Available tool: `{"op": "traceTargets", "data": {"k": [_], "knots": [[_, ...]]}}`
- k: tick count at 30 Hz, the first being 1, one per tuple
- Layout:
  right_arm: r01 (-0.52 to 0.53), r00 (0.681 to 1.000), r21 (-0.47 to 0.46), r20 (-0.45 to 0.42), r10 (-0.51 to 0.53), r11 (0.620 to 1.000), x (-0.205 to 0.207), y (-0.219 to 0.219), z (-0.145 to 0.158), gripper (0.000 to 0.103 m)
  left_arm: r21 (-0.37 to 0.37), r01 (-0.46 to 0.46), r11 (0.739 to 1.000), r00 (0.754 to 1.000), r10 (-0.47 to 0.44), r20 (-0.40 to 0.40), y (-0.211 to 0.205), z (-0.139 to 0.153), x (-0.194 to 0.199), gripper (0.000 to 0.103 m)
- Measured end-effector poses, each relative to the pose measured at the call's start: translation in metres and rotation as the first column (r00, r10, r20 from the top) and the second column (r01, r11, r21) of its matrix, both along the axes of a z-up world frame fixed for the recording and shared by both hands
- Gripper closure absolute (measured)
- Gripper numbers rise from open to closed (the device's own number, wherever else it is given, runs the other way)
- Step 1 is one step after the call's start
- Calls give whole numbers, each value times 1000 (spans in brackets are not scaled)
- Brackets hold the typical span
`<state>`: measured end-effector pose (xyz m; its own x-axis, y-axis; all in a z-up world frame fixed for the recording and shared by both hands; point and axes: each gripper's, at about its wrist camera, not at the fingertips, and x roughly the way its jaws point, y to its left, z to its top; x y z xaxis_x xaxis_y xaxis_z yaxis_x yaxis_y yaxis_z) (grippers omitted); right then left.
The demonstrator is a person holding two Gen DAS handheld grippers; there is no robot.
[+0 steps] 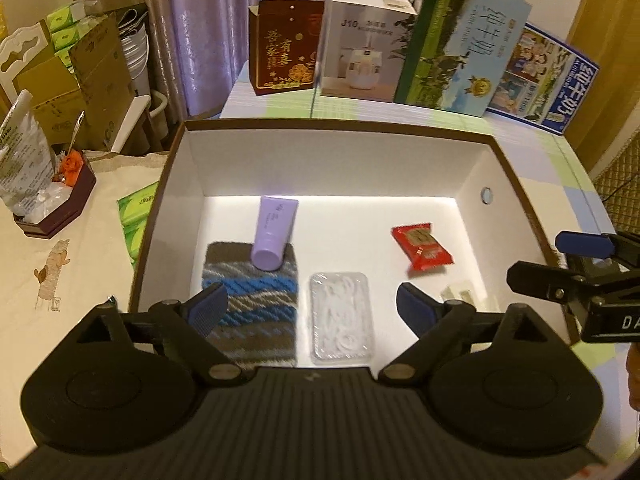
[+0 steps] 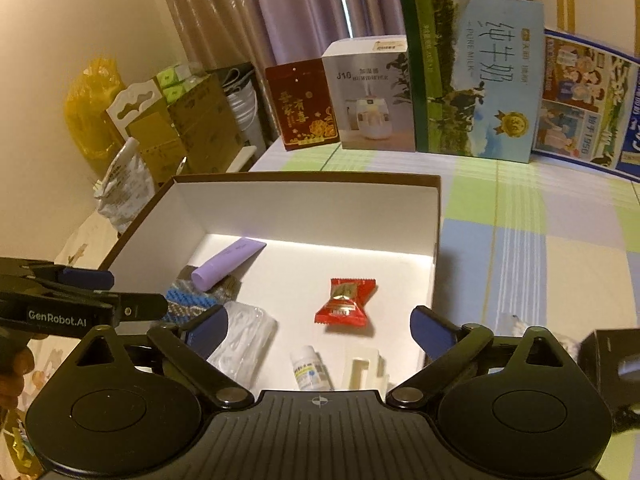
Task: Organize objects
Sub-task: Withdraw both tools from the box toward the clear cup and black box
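Observation:
A brown box with white inside (image 1: 460, 160) (image 2: 320, 208) sits on the table. In it lie a purple tube (image 1: 272, 232) (image 2: 226, 264) resting on a blue-grey knitted cloth (image 1: 256, 300) (image 2: 184, 304), a clear plastic case (image 1: 340, 316) (image 2: 246, 336), a red snack packet (image 1: 422, 248) (image 2: 346, 302), a small white bottle (image 2: 310, 370) and a cream plastic piece (image 1: 460, 294) (image 2: 366, 370). My left gripper (image 1: 312, 312) is open and empty above the box's near side. My right gripper (image 2: 320, 328) is open and empty above the box.
Cartons and a red bag (image 1: 284, 48) stand in a row at the table's back (image 2: 472, 76). A dark tray of clutter (image 1: 52, 196) and green tissue packs (image 1: 136, 216) lie left of the box. Checked tablecloth (image 2: 540, 260) extends right.

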<state>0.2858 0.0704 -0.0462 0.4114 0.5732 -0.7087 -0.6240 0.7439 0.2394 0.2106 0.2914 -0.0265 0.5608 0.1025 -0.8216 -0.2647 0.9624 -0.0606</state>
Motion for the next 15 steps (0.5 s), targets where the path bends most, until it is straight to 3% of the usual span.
{"op": "traceTargets", "data": {"k": [15], "knots": [[13, 1000, 14, 1, -13, 1000, -39, -46, 15, 6, -21, 30, 999, 1000, -29, 6, -49, 8, -38, 13]]}}
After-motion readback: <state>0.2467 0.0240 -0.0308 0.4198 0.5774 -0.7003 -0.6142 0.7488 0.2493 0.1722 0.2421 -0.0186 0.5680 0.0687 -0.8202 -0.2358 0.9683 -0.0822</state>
